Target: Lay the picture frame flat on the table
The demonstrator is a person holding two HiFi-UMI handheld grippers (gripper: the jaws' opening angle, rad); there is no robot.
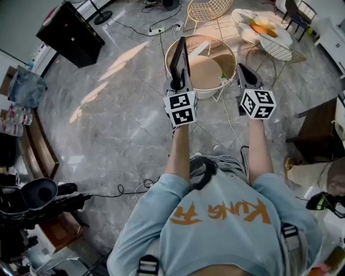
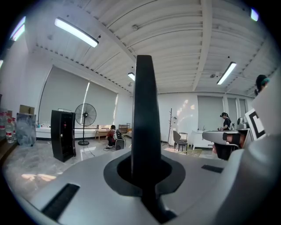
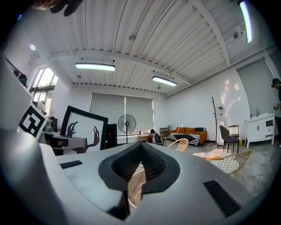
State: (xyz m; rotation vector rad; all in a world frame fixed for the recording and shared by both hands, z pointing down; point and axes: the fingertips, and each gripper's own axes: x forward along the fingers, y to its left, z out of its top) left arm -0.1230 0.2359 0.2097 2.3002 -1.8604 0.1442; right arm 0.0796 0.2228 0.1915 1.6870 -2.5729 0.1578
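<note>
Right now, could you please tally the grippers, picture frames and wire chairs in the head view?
Grippers: 2, the left gripper and the right gripper
Picture frame: 1, held upright in the left gripper
Wire chairs: 2
Total: 5

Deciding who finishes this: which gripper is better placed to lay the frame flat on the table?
Left. The left gripper is clamped on the frame, holding it upright by the table. The right gripper is empty, jaws together.
</note>
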